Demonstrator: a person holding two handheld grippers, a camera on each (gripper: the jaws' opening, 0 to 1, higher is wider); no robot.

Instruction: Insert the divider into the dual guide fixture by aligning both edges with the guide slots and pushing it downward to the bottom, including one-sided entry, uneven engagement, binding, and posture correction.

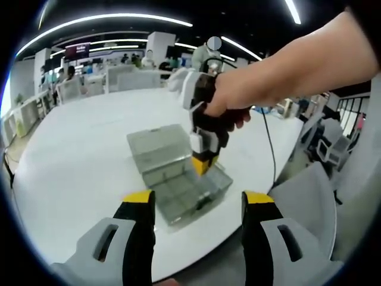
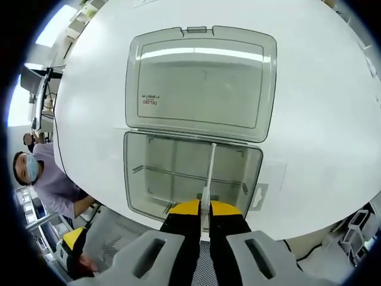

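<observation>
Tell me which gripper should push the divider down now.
Right. The right gripper is already shut on the divider over the open clear box. The left gripper hangs open, short of the box and holding nothing.

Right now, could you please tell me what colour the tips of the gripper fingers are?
Yellow, on black fingers; clearest in the left gripper view.

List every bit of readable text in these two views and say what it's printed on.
Lid of the clear box: a small two-line dark print near its left edge, too small and blurred to read.
Screen on the far wall in the left gripper view: lit, but any text is too blurred to read.
Nothing else legible: no print readable on the divider in the right gripper, or on the table.
</observation>
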